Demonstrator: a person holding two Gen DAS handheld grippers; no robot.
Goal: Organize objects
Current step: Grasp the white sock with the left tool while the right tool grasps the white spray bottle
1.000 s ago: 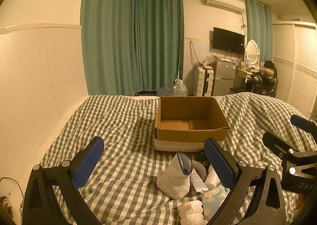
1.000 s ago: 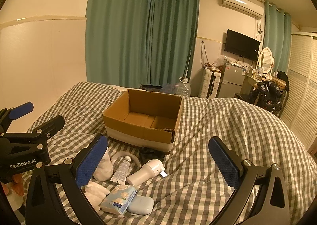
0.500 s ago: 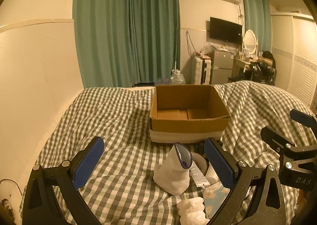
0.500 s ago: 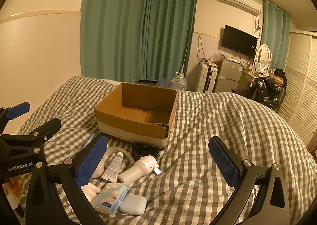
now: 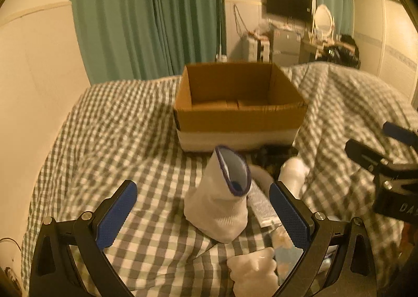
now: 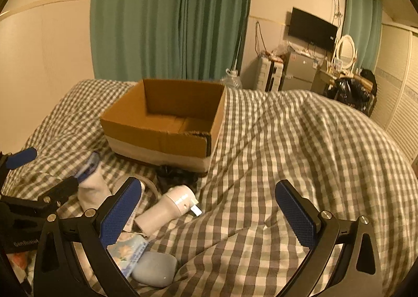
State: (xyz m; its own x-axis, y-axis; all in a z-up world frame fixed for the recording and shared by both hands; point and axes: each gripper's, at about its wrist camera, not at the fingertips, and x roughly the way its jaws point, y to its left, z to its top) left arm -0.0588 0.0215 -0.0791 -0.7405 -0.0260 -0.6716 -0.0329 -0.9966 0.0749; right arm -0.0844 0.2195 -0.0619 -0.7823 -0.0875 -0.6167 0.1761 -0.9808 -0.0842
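Note:
An open empty cardboard box sits on the checked bedspread. In front of it lies a pile: a white sock with a blue cuff, a white bottle, a tube, a tissue pack, a pale blue case and a white crumpled item. My left gripper is open, its jaws standing either side of the sock, apart from it. My right gripper is open and empty, over the bedspread right of the pile.
The bed runs along a cream wall on the left. Green curtains hang behind the box. A raised fold of bedspread lies right of the box. A fridge, TV and dresser stand at the back right.
Both grippers have moved forward and down toward the pile; the sock and box look larger. Both stay open.

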